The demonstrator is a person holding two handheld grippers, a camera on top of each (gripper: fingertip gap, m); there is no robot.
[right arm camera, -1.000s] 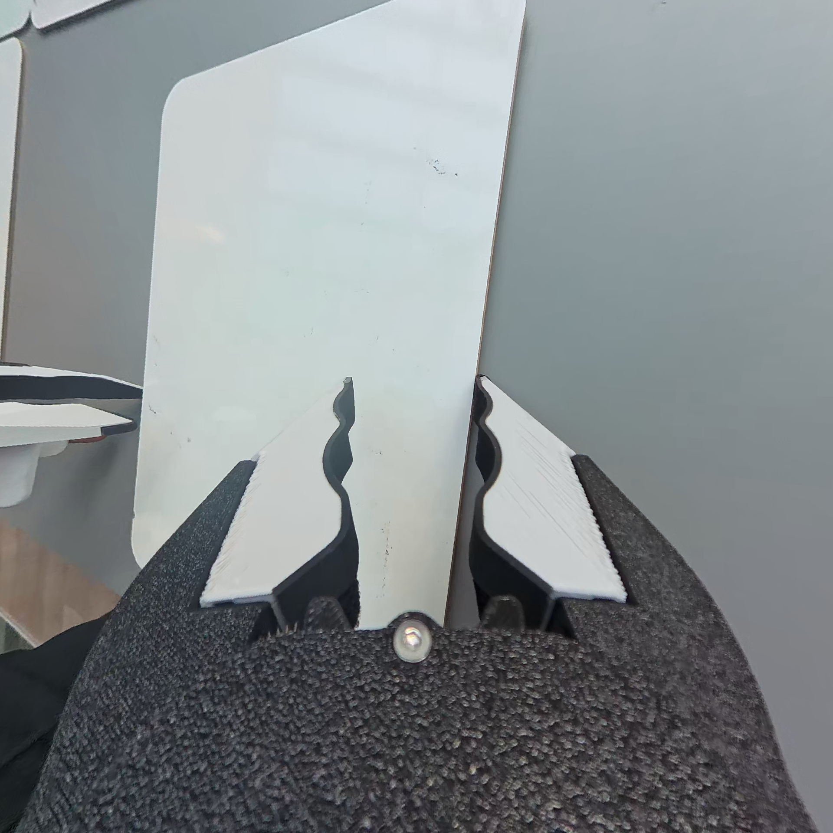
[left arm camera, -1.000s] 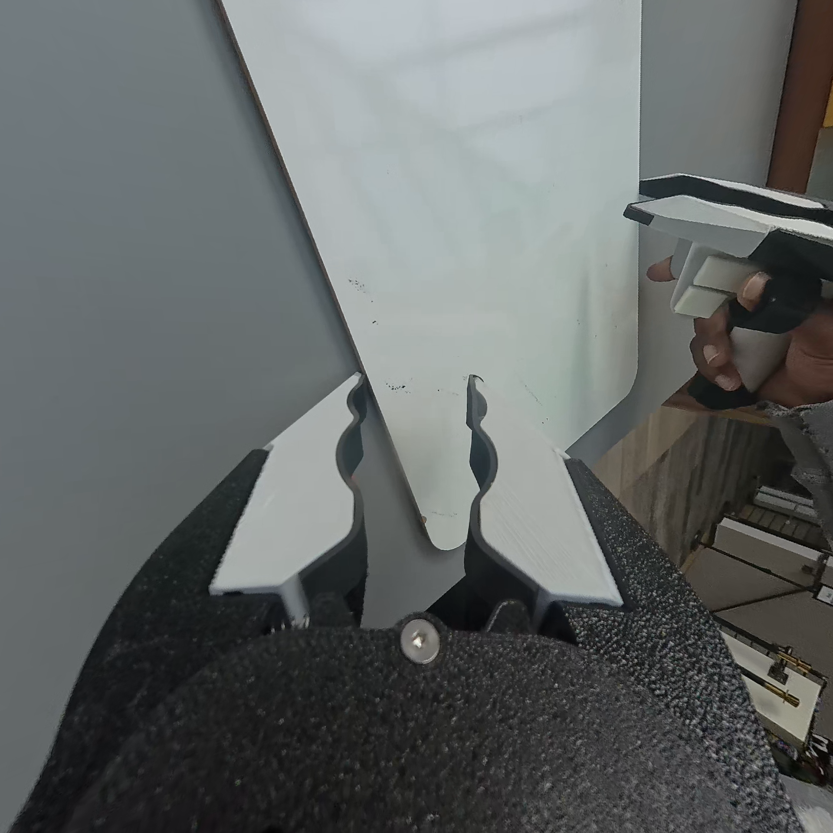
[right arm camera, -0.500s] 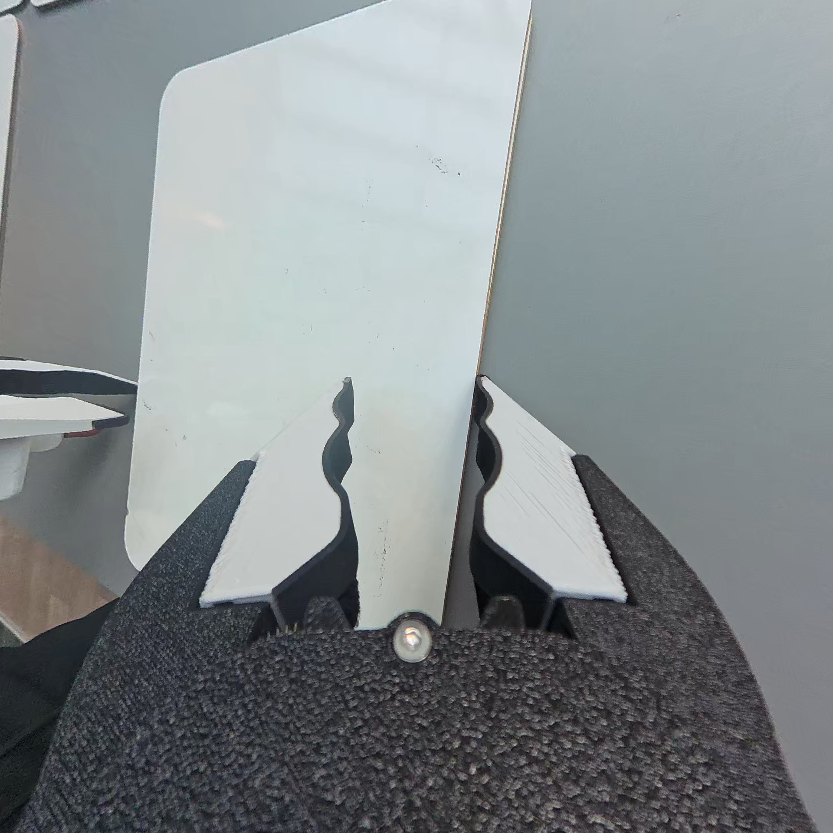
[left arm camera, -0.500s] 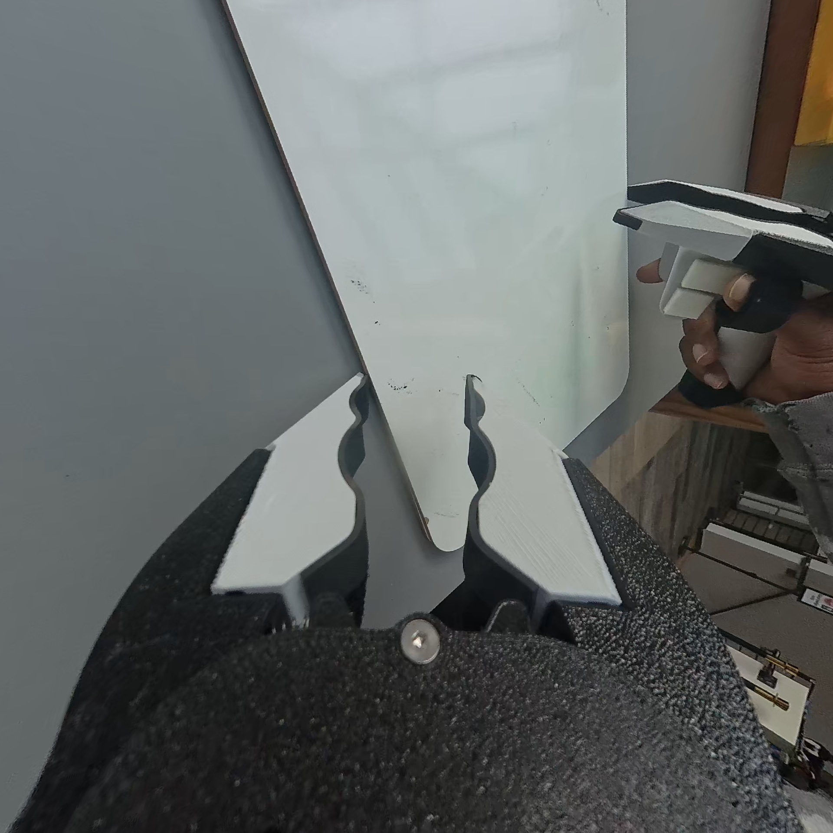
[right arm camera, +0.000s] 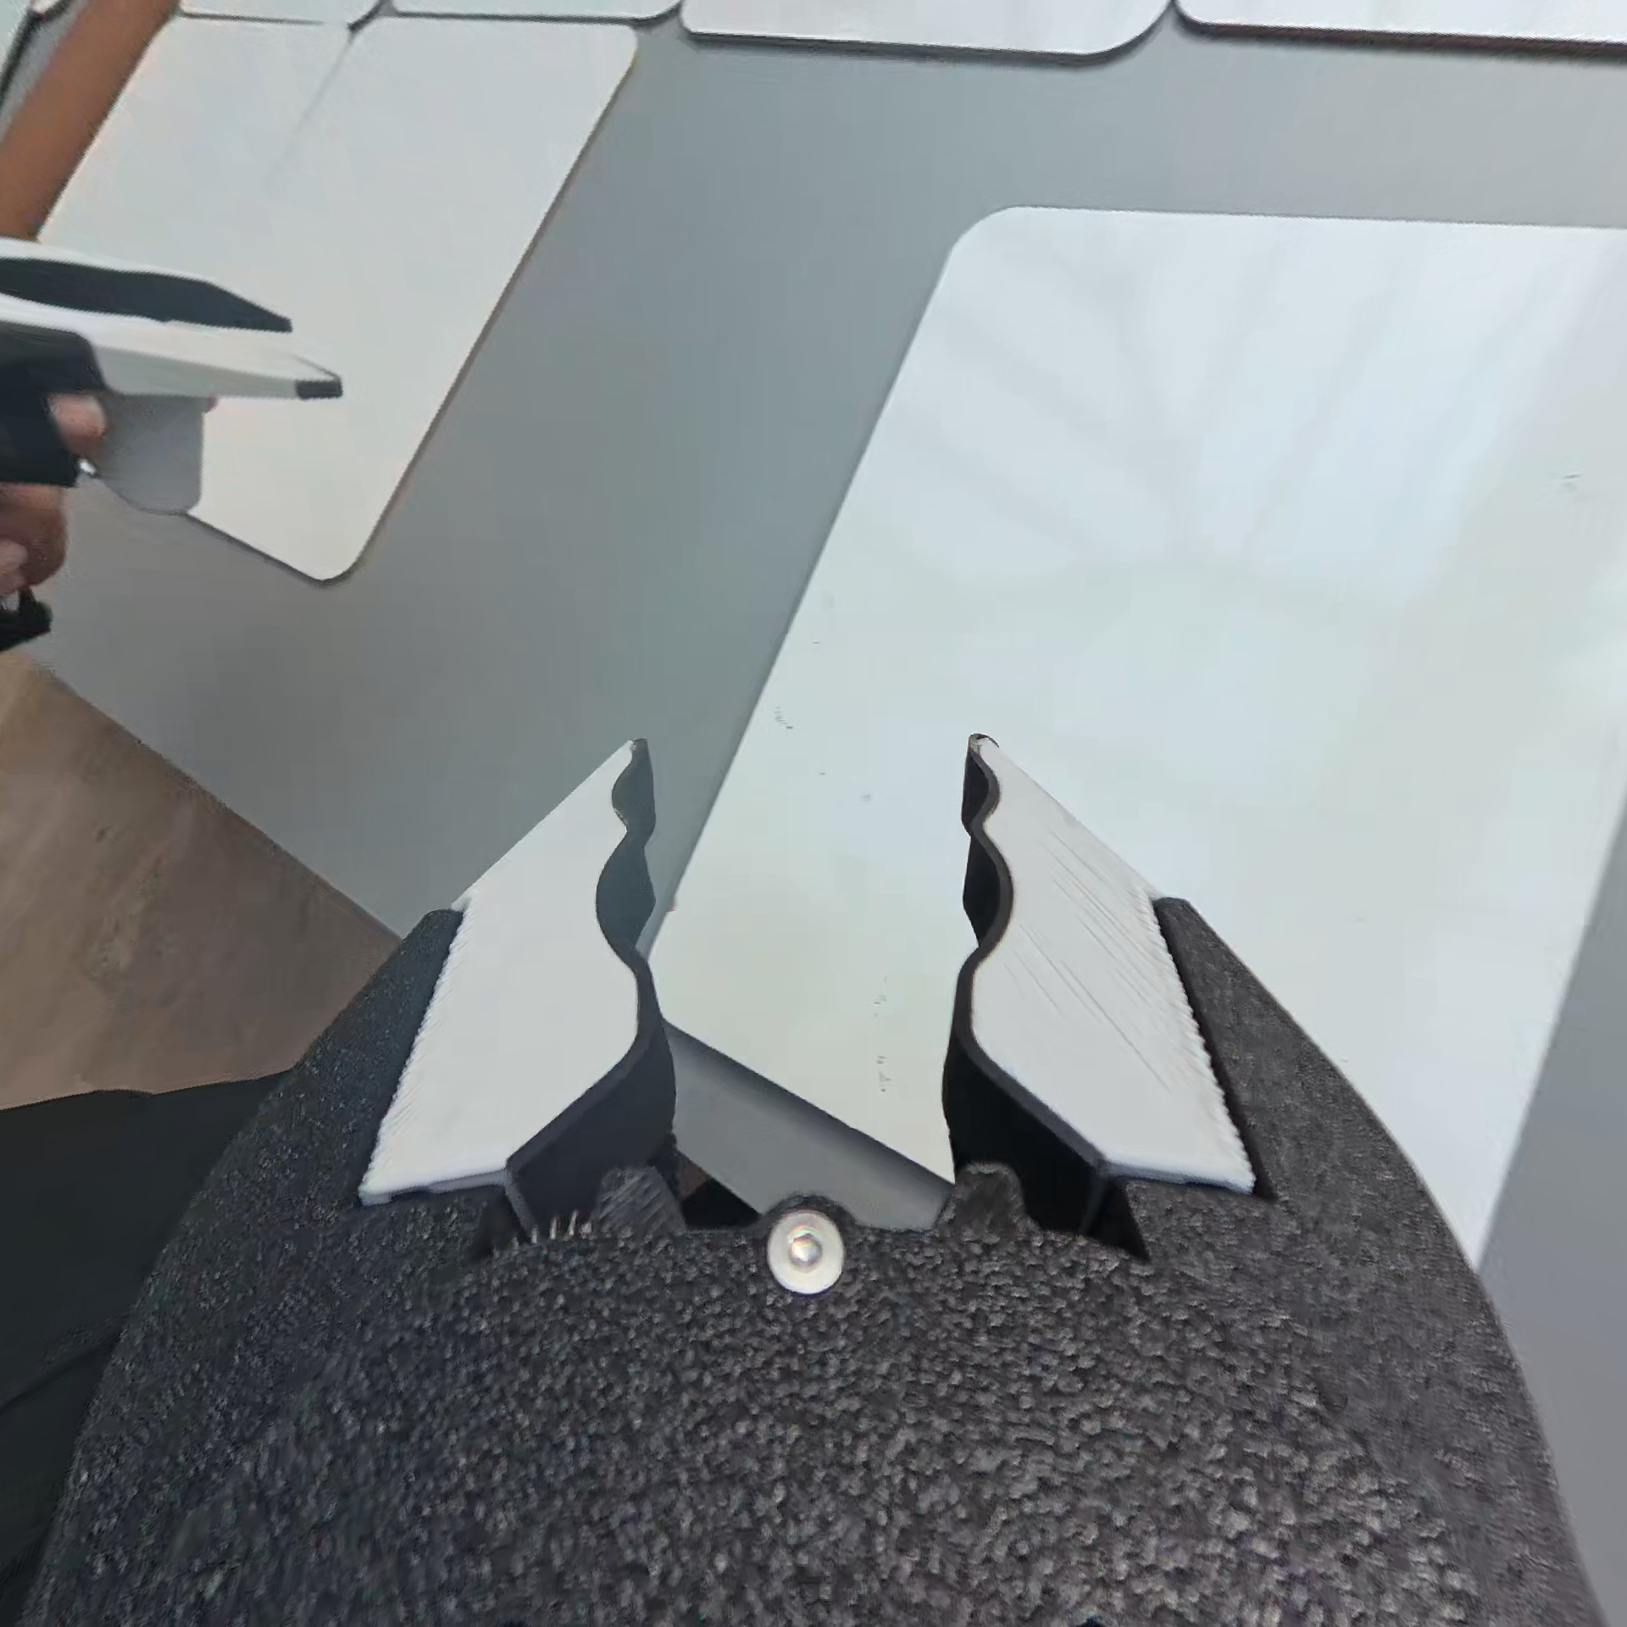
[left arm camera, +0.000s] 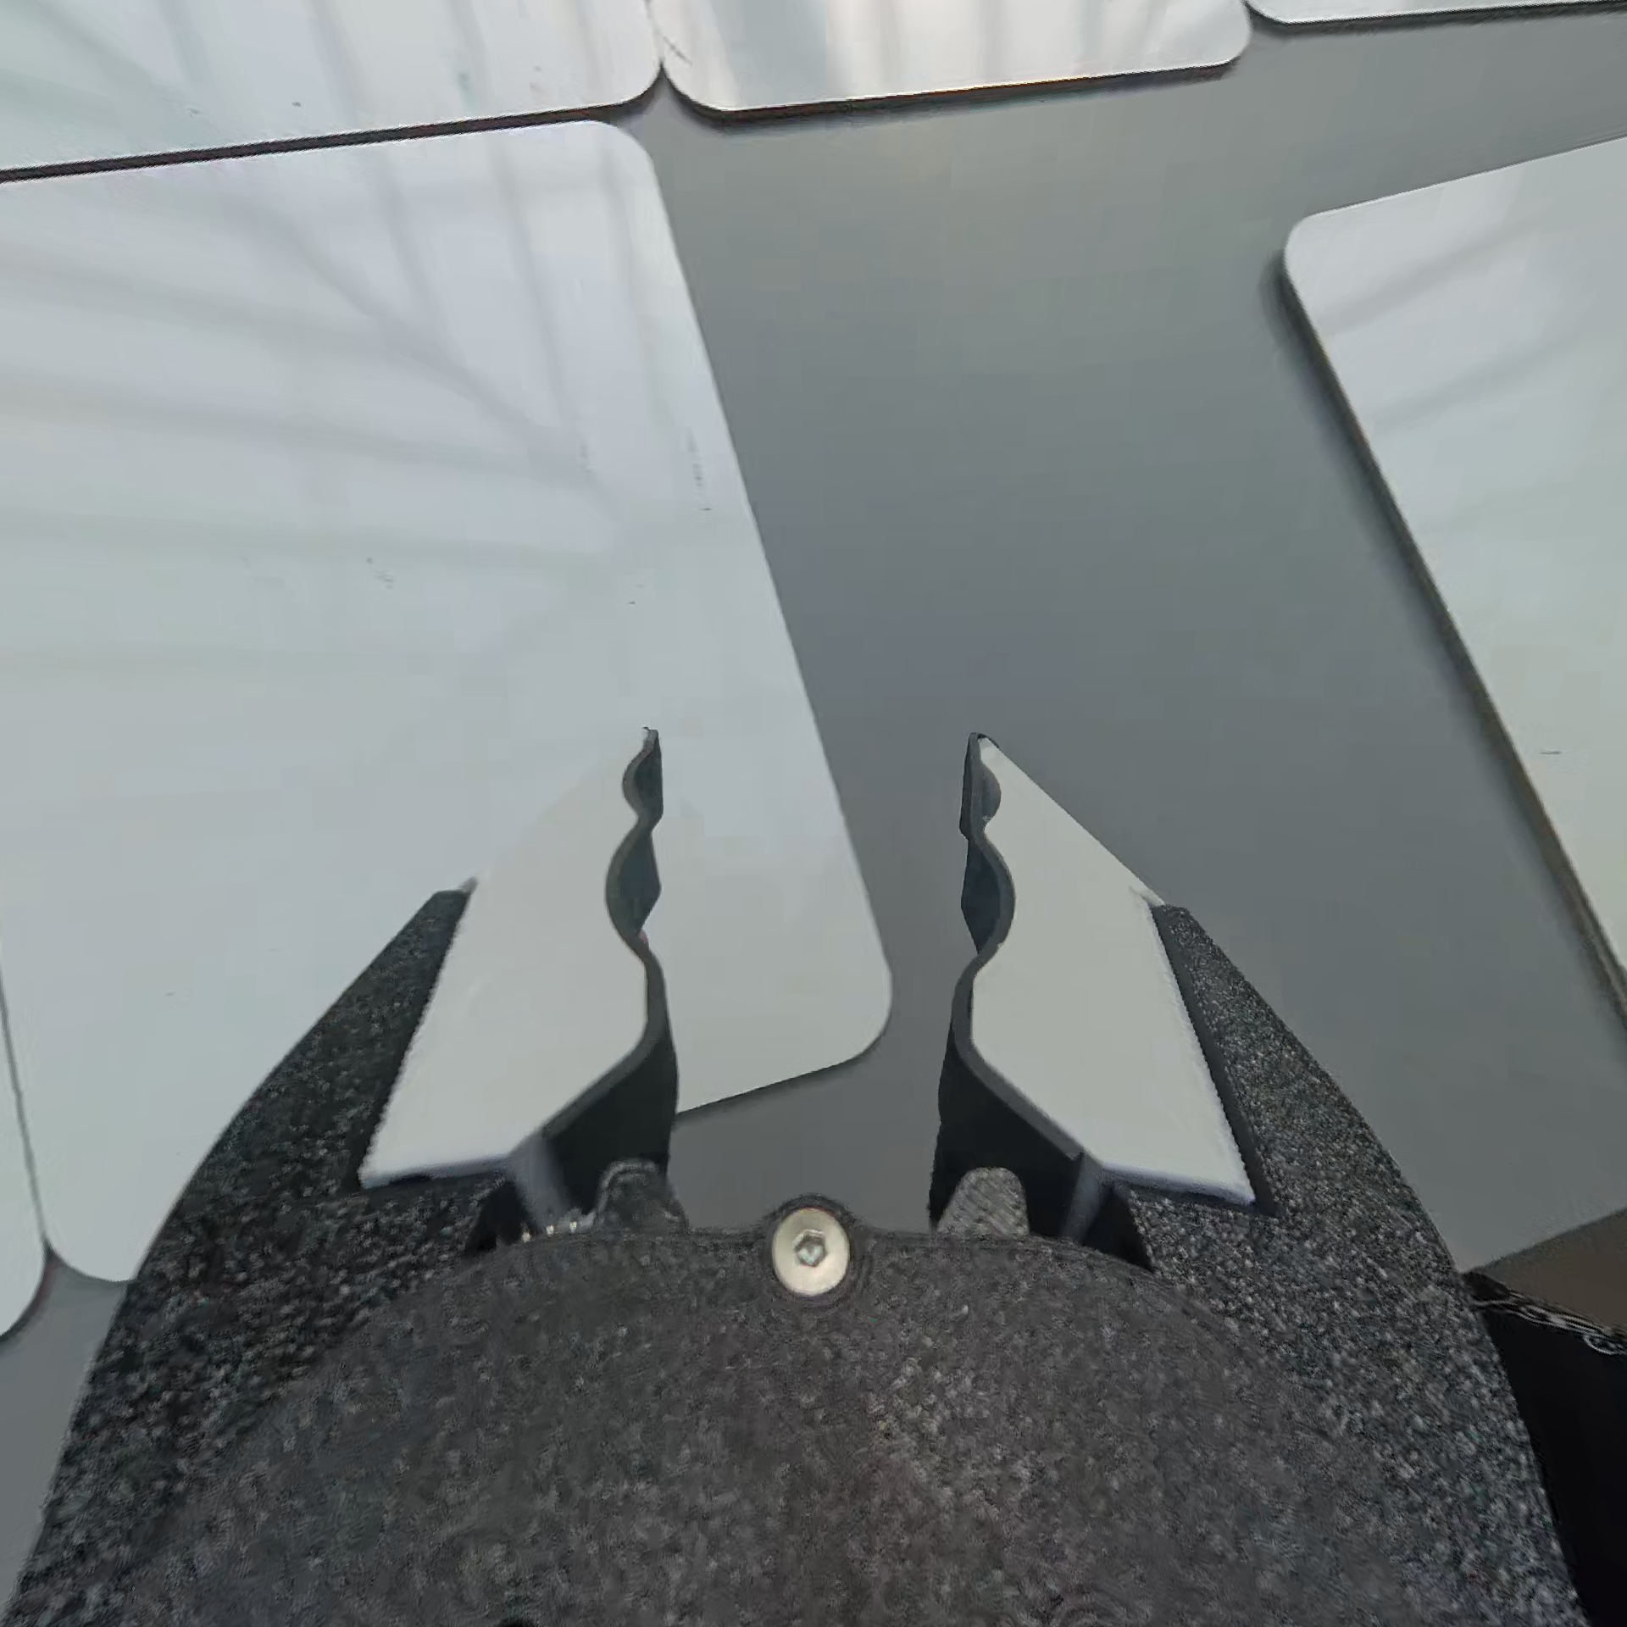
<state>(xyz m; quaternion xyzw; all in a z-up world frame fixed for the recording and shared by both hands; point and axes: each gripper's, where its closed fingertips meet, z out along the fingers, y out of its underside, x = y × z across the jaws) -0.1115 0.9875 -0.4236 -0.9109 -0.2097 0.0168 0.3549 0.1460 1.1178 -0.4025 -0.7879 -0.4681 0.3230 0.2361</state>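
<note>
Left gripper (left arm camera: 808,735) fingers wide apart, empty, over grey desk (left arm camera: 1056,458) beside white board (left arm camera: 352,572). Right gripper (right arm camera: 808,739) same, gaping above another board (right arm camera: 1233,572), gripping nothing.

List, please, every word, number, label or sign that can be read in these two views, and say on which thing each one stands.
None: no writing can be read in either view.
The white boards on the grey table are blank, with only small dark specks.
The left gripper and the right gripper, both open, bear no label.
</note>
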